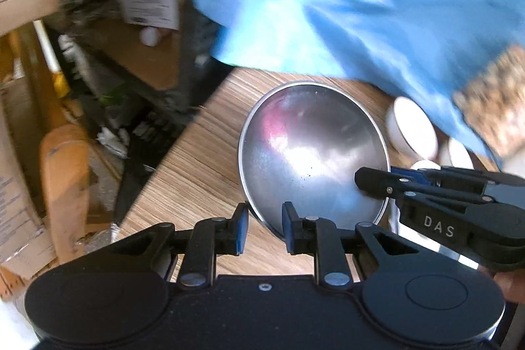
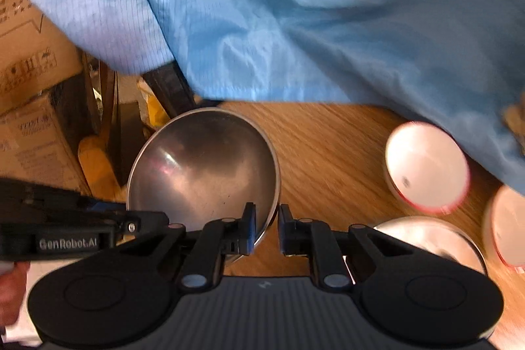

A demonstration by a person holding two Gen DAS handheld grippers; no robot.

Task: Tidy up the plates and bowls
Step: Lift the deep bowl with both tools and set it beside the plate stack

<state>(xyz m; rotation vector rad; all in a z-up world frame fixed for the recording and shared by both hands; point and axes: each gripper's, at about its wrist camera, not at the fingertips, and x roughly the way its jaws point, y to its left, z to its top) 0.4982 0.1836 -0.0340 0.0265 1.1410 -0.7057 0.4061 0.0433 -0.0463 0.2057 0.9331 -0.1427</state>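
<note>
Apparently mid-carry: left gripper point(image 1: 264, 230) and right gripper point(image 2: 266, 230) each pinch opposite rims of the steel bowl point(image 2: 203, 166), tilted above the wooden table point(image 2: 328, 146); next, lowering it level, likely onto the second steel bowl point(image 2: 430, 238).

The right gripper point(image 2: 266, 227) pinches the near rim of a steel bowl point(image 2: 203, 166), its jaws closed on the metal. The left gripper point(image 2: 144, 223) grips the rim to its left. Two white bowls point(image 2: 426, 168) sit off right on the wooden table point(image 2: 328, 153).

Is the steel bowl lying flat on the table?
No, the steel bowl is tilted, held at its rim by the left gripper and the right gripper.
</note>
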